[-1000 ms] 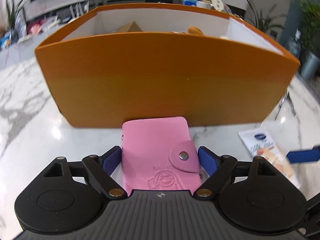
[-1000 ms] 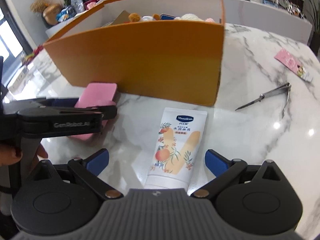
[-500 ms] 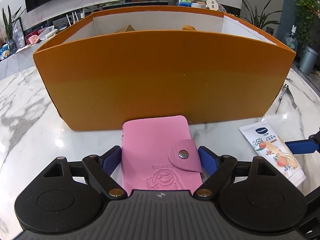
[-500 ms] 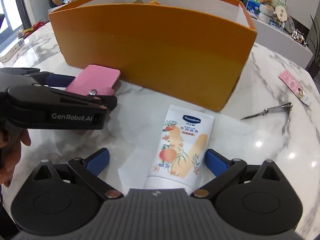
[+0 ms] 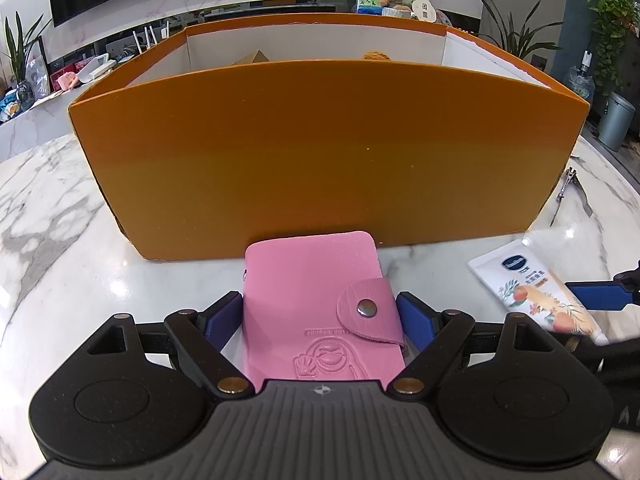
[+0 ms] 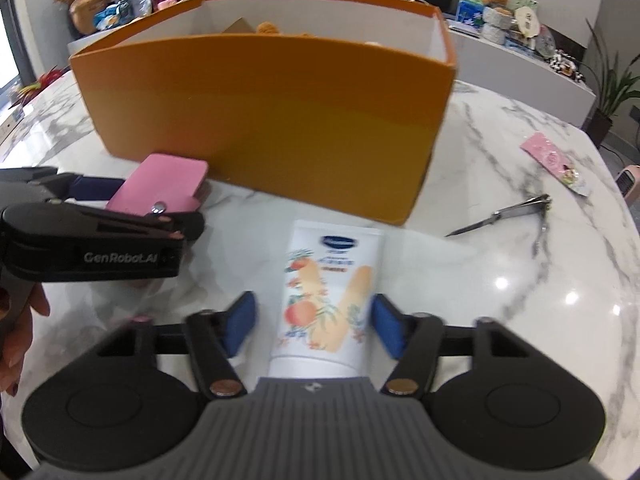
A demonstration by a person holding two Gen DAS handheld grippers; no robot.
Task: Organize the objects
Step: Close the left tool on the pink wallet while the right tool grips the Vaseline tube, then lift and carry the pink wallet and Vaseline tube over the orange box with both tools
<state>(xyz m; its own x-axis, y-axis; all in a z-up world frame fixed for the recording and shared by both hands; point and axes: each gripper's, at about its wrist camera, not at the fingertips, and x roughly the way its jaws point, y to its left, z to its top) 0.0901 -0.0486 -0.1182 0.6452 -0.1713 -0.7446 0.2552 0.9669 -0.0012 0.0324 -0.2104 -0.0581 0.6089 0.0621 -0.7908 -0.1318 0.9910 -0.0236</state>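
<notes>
A pink snap wallet lies on the marble table against the front wall of an orange box. My left gripper is shut on the wallet, its blue pads against both long edges; it also shows in the right wrist view. A white Vaseline lotion tube lies in front of the box's right end. My right gripper straddles the tube, jaws partly closed, with a small gap at the left pad. The tube also shows in the left wrist view.
The orange box holds several items, mostly hidden by its wall. Nail clippers and a pink sachet lie on the table to the right. A counter with clutter runs behind the table.
My right gripper has moved forward over the lotion tube and its jaws have narrowed around it. My left gripper stays shut on the pink wallet, barely moved.
</notes>
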